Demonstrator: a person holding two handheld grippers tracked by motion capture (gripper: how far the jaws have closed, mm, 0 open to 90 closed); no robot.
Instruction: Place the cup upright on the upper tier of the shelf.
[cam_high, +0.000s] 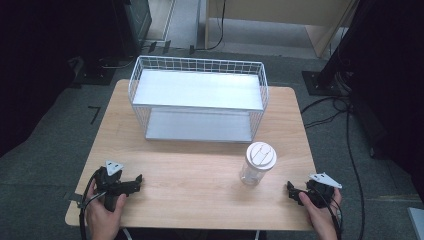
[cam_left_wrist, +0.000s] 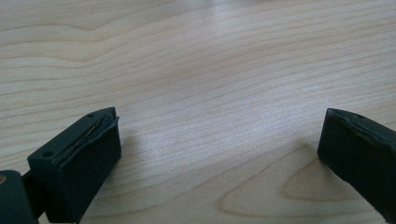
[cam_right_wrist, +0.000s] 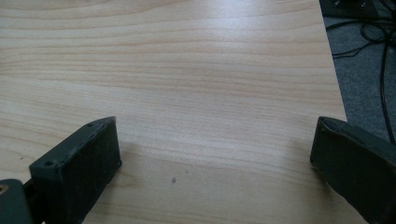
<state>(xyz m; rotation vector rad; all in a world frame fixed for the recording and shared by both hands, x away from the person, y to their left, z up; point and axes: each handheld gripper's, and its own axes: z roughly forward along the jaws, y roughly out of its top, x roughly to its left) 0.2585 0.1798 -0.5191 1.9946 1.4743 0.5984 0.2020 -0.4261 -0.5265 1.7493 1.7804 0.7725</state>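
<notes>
A clear plastic jar (cam_high: 257, 165) with a white lid stands upright on the wooden table (cam_high: 200, 175), right of centre. My left gripper (cam_high: 136, 183) rests near the front left corner, held by a hand and pointing right. In the left gripper view it (cam_left_wrist: 219, 135) is open, with bare wood between the jaws. My right gripper (cam_high: 292, 193) sits by the front right corner, a little right of and nearer than the jar. In the right gripper view it (cam_right_wrist: 215, 140) is also open over bare wood, close to the table's edge (cam_right_wrist: 337, 88).
A white wire basket shelf (cam_high: 197, 67) with two flat tiers stands at the back of the table. Cables (cam_high: 350, 150) trail over the grey floor to the right. Dark stands and equipment sit beyond the table.
</notes>
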